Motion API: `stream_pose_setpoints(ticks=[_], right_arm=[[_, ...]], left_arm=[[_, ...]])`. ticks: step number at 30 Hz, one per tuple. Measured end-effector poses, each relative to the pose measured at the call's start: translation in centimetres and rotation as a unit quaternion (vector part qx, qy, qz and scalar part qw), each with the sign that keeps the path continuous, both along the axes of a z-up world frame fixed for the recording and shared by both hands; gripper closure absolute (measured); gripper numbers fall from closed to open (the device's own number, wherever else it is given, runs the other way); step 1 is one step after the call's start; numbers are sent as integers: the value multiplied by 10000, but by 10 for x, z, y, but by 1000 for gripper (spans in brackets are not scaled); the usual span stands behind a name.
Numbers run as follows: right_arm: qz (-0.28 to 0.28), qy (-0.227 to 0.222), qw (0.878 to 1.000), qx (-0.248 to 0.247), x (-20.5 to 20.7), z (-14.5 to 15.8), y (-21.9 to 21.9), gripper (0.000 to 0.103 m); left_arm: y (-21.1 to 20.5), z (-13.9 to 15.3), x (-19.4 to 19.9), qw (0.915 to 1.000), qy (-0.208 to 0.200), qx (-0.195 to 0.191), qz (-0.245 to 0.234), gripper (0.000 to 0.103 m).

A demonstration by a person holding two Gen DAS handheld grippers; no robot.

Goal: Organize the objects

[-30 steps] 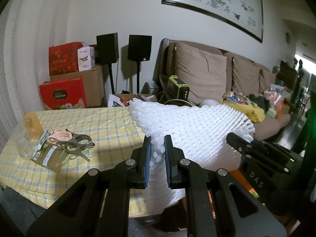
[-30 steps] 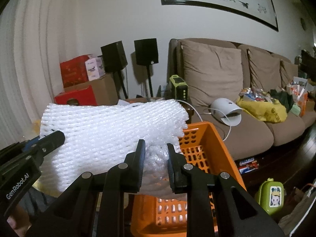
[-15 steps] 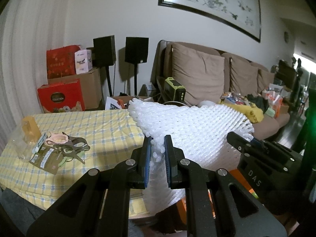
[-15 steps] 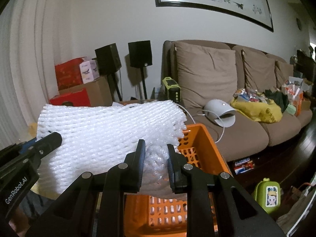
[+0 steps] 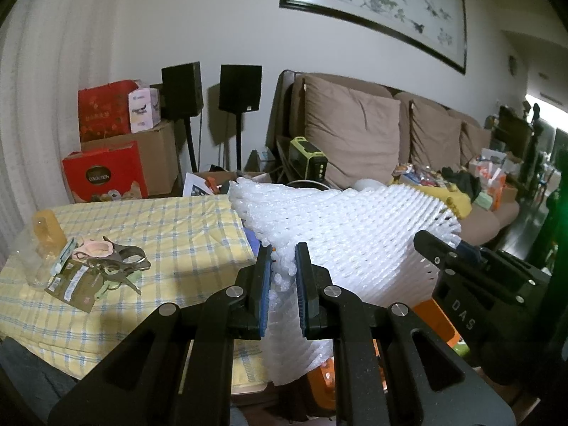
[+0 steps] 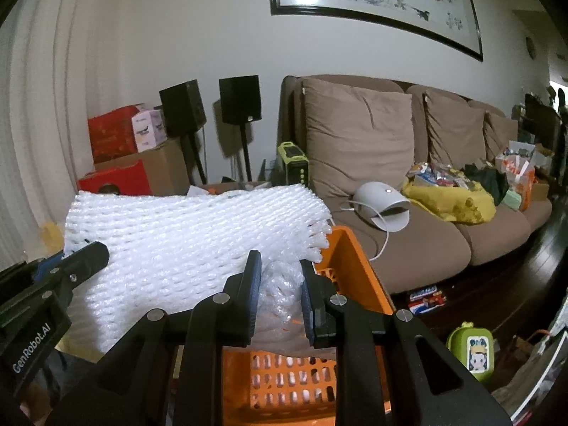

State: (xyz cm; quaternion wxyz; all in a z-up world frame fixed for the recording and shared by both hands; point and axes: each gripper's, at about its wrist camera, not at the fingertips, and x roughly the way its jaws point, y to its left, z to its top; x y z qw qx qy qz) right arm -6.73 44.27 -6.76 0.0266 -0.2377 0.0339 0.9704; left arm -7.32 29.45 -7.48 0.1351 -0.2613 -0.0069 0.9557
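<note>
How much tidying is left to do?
Nothing looks put away yet. Both the left gripper and right gripper hold the white foam netting sheet above the orange plastic basket. The scissors and packets remain on the yellow checked tablecloth.

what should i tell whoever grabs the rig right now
Left gripper: shut on one edge of the white foam net sheet.
Right gripper: shut on the sheet's other edge, with clear bubble wrap bunched between its fingers.
The sheet hangs in the air above the orange basket, beside the checked table.
Left: lower the sheet into the basket; scissors and packets remain on the table.
</note>
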Motion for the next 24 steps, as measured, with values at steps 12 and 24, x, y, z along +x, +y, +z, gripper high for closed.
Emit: stream_pose_setpoints(ticks=[12, 24], right_arm=[[-123, -23, 9999, -27, 0, 0, 11, 83], [-228, -37, 9997, -88, 1, 1, 23, 83]], left_arm=[[11, -2, 1, 9999, -17, -52, -98, 91], [22, -6, 1, 9999, -108, -21, -119, 91]])
